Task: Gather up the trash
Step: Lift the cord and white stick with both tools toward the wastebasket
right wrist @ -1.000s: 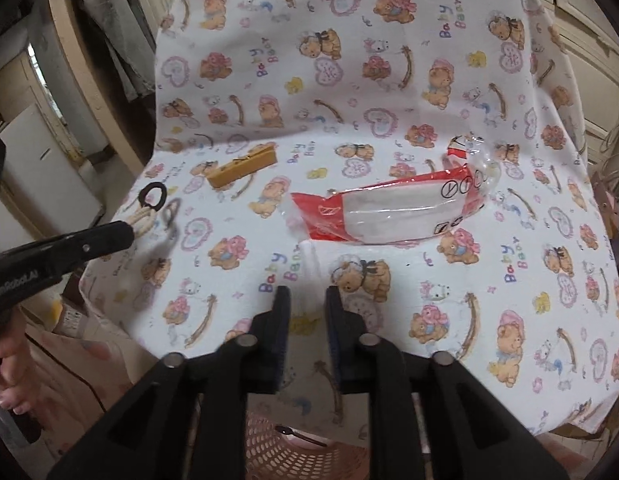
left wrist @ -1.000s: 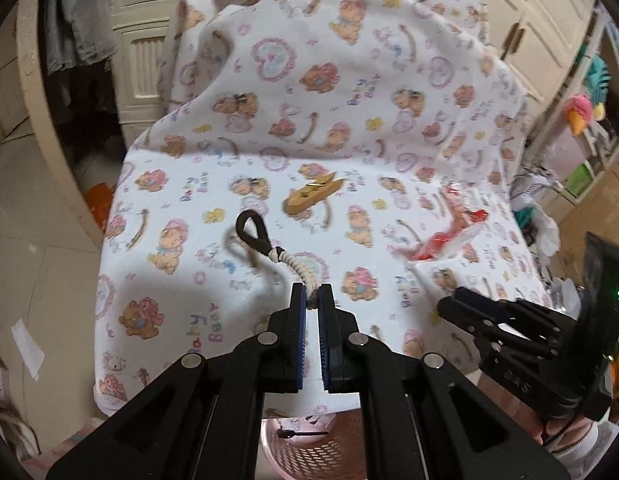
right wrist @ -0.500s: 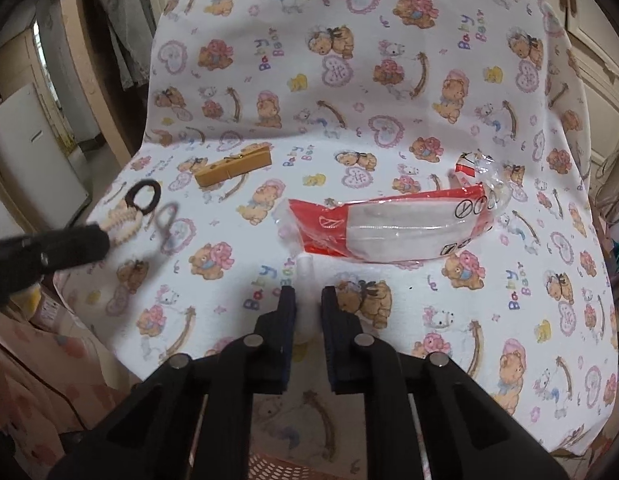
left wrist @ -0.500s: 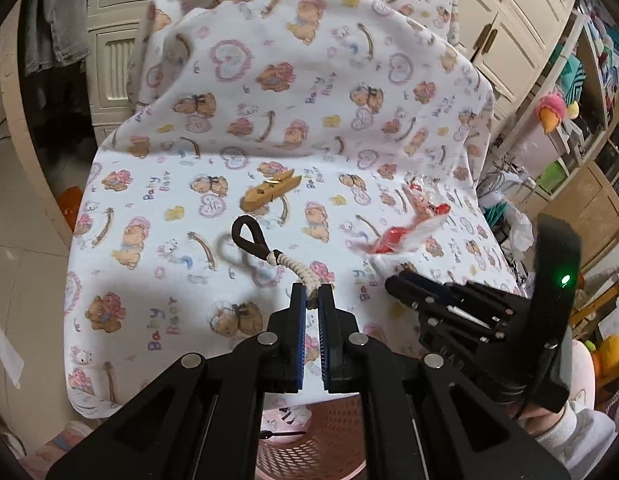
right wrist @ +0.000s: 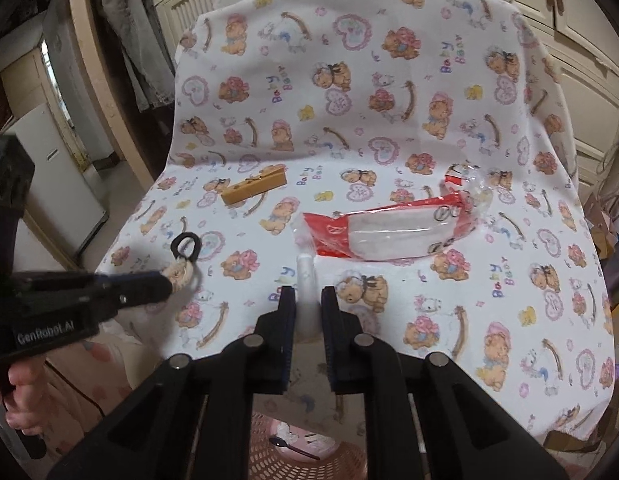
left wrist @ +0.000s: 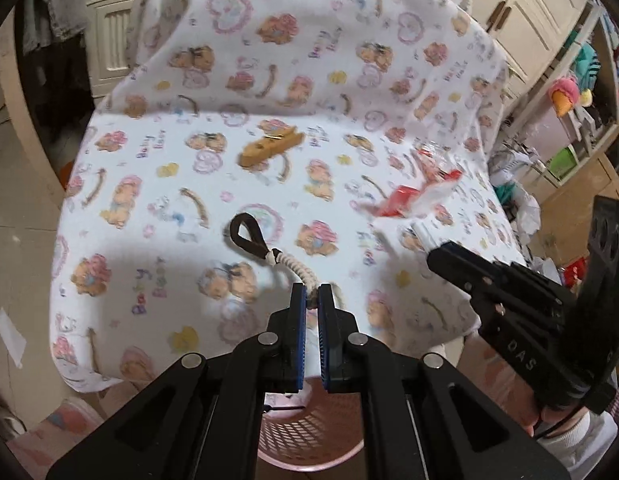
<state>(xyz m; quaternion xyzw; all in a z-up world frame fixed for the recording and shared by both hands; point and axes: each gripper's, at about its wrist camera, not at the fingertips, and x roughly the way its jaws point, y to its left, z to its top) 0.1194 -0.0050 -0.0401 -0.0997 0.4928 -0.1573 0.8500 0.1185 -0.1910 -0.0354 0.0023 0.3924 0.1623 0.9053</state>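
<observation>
Currently a braided cord (left wrist: 287, 262) is pinched by the left gripper (left wrist: 312, 296), a white tube (right wrist: 307, 292) by the right gripper (right wrist: 308, 300), at lower centre.

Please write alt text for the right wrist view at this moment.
The right gripper is shut on a small white tube-like scrap above a bear-print cloth. Beyond it lie a red and clear plastic wrapper and a wooden clothespin; the left gripper holds a braided cord with a black loop.
</observation>
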